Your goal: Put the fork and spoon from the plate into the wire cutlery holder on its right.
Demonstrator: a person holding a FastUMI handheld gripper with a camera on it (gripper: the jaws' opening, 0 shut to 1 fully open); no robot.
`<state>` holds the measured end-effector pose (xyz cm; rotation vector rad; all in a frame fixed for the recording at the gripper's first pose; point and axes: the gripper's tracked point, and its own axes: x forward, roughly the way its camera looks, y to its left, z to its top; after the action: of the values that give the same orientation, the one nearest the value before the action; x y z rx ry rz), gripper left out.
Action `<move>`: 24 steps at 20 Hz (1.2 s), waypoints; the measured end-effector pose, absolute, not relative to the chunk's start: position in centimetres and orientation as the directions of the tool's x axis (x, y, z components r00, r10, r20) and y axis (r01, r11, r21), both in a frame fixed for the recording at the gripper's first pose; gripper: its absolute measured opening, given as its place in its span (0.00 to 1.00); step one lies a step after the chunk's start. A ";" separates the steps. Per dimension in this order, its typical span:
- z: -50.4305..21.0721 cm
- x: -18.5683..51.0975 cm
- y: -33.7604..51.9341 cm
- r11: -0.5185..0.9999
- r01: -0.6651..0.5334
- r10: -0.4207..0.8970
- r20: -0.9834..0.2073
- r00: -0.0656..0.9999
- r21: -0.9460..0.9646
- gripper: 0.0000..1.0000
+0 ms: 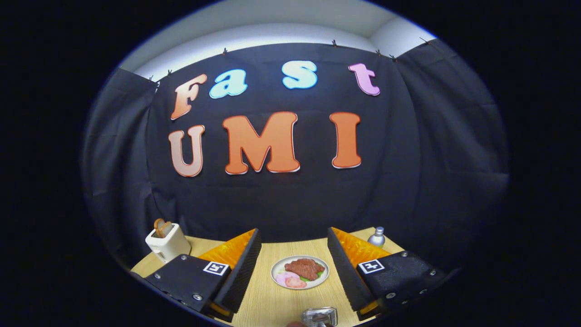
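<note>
hand-held gripper (294,254) hangs level above the table (268,304), fingers spread wide around plate (299,271).

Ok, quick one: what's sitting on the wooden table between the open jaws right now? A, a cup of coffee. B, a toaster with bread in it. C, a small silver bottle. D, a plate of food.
D: the plate, holding meat and ham slices, lies on the table between the gripper's open jaws; the toaster and bottle stand outside them.
</note>
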<state>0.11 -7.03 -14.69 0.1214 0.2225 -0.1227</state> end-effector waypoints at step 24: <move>-21.4 3.5 19.1 0.968 -0.228 0.252 -0.472 0.845 0.107 0.97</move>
<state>3.46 19.07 -21.40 0.0476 0.5050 0.2533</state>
